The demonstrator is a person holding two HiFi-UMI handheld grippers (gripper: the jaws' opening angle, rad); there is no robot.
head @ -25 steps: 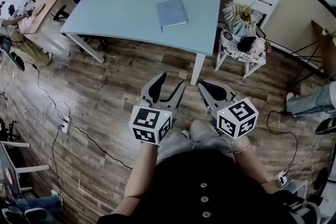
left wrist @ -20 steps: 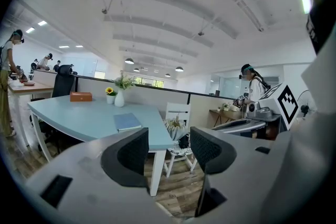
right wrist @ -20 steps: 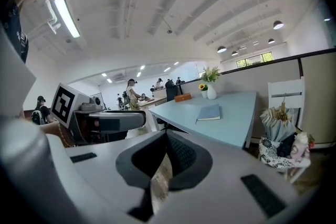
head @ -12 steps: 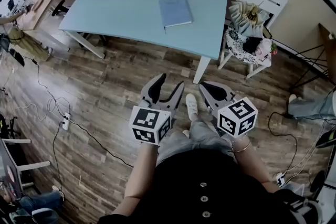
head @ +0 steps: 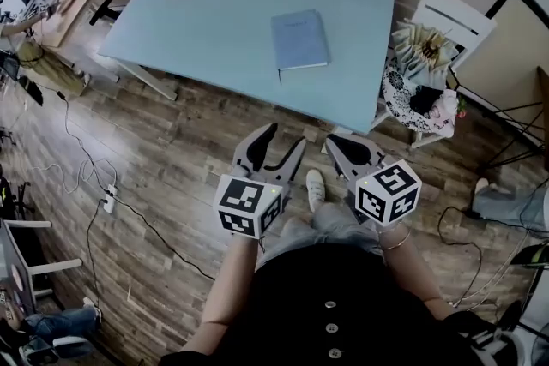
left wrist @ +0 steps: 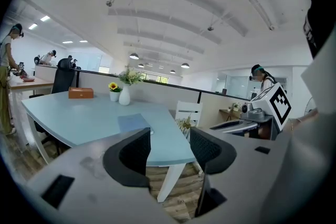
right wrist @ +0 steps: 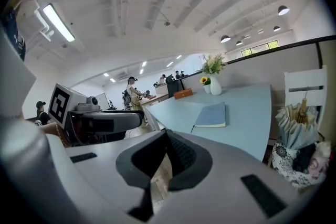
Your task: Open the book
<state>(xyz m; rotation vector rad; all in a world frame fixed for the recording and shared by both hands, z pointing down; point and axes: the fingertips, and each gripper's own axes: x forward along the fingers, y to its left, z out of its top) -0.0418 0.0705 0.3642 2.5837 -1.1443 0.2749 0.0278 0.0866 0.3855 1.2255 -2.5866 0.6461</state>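
Two grippers were held low in front of the person, above the wood floor and short of the table (head: 214, 21). The left gripper (head: 283, 140) had its jaws apart with nothing between them; in the left gripper view only the table edge and floor showed through the gap. The right gripper (head: 340, 141) had its jaws brought together on nothing.

The book (head: 299, 39) lay closed and flat on the table top, right of centre and near the edge closest to the person. It was well apart from both grippers and straight ahead of them. Its long axis ran roughly away from the person, with a slight tilt. Which long edge carried the spine could not be determined.

In the head view the book sat almost in line with the left gripper, with the right gripper offset further to the side. The left gripper, being ready to receive a cover edge, was judged the better placed. The opening had not begun; both grippers first needed to be carried forward and up over the table edge.
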